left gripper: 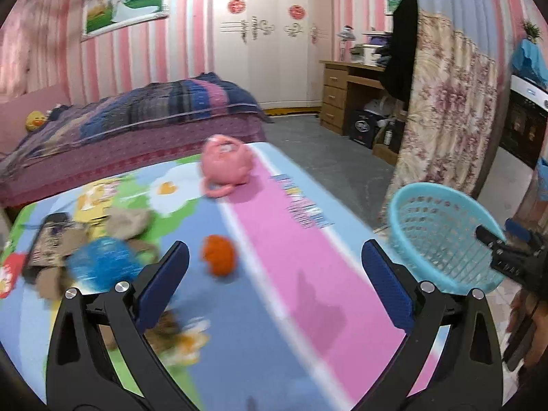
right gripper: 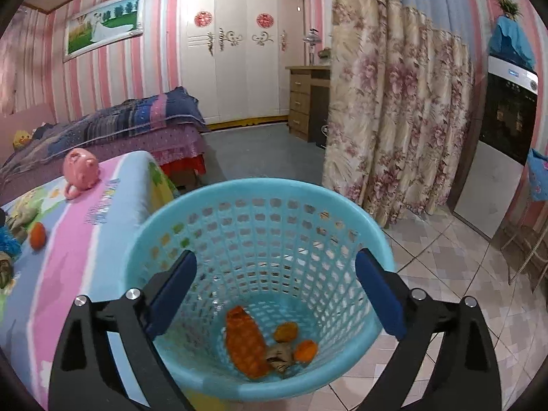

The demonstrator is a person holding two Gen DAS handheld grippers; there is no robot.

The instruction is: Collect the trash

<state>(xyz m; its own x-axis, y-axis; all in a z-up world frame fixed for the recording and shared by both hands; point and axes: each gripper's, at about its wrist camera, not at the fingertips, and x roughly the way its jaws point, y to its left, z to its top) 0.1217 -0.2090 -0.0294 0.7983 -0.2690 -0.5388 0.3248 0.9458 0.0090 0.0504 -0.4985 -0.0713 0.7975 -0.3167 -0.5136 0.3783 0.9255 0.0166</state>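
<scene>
While several scraps (right gripper: 251, 340) are binned in the basket (right gripper: 209, 198), an orange wad (left gripper: 219, 255) and clutter (left gripper: 97, 262) are left on the desk (left gripper: 308, 257); both the left gripper (left gripper: 274, 274) and the right gripper (right gripper: 275, 282) are held apart, empty.

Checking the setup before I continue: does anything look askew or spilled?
Nothing is spilled. The blue basket sits tilted beside the table, its mouth leaning toward the right gripper.

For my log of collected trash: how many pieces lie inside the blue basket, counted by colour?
Inside the light blue plastic mesh basket:
Orange net bag: 1
Small orange pieces: 2
Brown crumpled wrapper: 1
Total: 4
</scene>
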